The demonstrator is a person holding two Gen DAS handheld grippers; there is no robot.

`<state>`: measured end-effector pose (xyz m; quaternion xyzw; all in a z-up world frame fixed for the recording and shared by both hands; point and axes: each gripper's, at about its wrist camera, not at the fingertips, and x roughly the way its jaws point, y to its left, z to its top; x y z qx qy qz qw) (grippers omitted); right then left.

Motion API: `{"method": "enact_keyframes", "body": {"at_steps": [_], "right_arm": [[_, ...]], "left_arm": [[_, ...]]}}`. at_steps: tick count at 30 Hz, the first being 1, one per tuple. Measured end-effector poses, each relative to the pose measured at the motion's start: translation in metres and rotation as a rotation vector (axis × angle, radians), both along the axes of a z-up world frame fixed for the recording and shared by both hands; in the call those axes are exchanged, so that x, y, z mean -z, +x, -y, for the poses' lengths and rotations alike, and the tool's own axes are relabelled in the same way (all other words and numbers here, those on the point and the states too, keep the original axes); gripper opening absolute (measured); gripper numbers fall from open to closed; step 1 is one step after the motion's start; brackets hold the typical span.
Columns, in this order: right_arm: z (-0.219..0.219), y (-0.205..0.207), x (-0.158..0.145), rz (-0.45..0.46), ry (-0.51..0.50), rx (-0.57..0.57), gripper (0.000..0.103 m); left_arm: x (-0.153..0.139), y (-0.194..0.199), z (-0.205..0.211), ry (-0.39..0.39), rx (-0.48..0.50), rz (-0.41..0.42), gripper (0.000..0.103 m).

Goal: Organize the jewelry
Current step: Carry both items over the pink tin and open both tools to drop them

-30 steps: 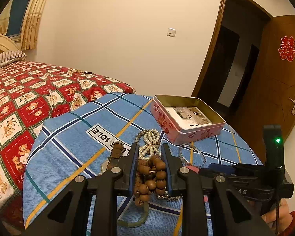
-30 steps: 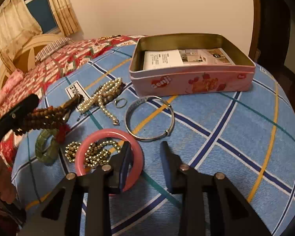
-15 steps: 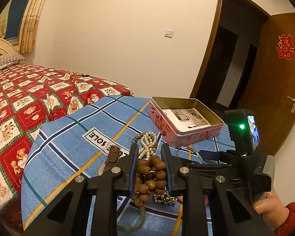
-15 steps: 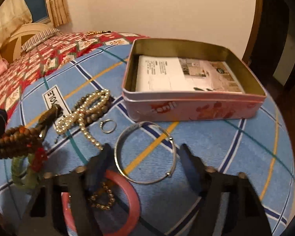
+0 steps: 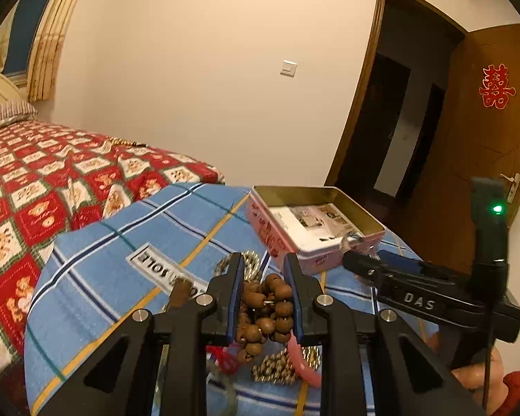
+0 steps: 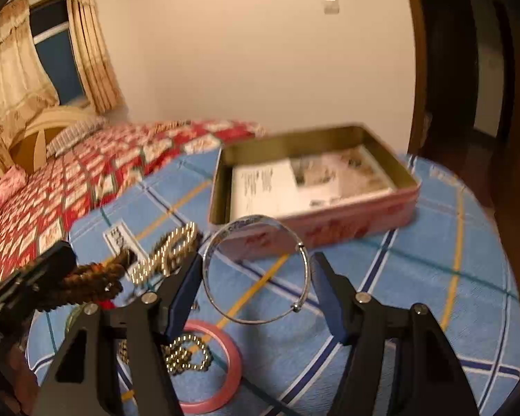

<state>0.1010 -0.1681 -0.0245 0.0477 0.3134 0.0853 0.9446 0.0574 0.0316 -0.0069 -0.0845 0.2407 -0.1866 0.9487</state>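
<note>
Two grippers are at work over the blue plaid counter. The left gripper is clenched on a bunch of brown beads, held above the cloth. The right gripper grasps a silver bangle between widely spread fingers, lifted just near of the tin.

Only the right view shows the bangle whole, with the pearl strand to its left and, nearest, a pink bangle ringing a gold bead chain. The left view shows the right gripper from the side, its tip at the tin's near corner, and the pink bangle and chain mostly hidden behind its own fingers.

The pink tin sits open on the far side of the counter; it holds a printed leaflet, lying flat.
</note>
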Motion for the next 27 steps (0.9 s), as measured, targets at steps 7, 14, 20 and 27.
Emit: {"method": "enact_keyframes", "body": {"at_steps": [7, 14, 20, 27], "right_arm": [[0.015, 0.021, -0.015, 0.059, -0.013, 0.103, 0.067], [0.031, 0.067, -0.017, 0.069, -0.088, 0.194, 0.067], [0.042, 0.093, -0.005, 0.043, -0.1, 0.21, 0.067], [0.043, 0.106, 0.008, -0.01, -0.134, 0.173, 0.067]], "left_arm": [[-0.018, 0.022, 0.021, -0.052, 0.019, 0.089, 0.024], [-0.027, 0.059, 0.054, -0.076, 0.013, 0.128, 0.024], [-0.016, 0.096, 0.085, -0.063, 0.025, 0.095, 0.024], [0.006, 0.127, 0.1, -0.088, 0.049, -0.046, 0.024]]}}
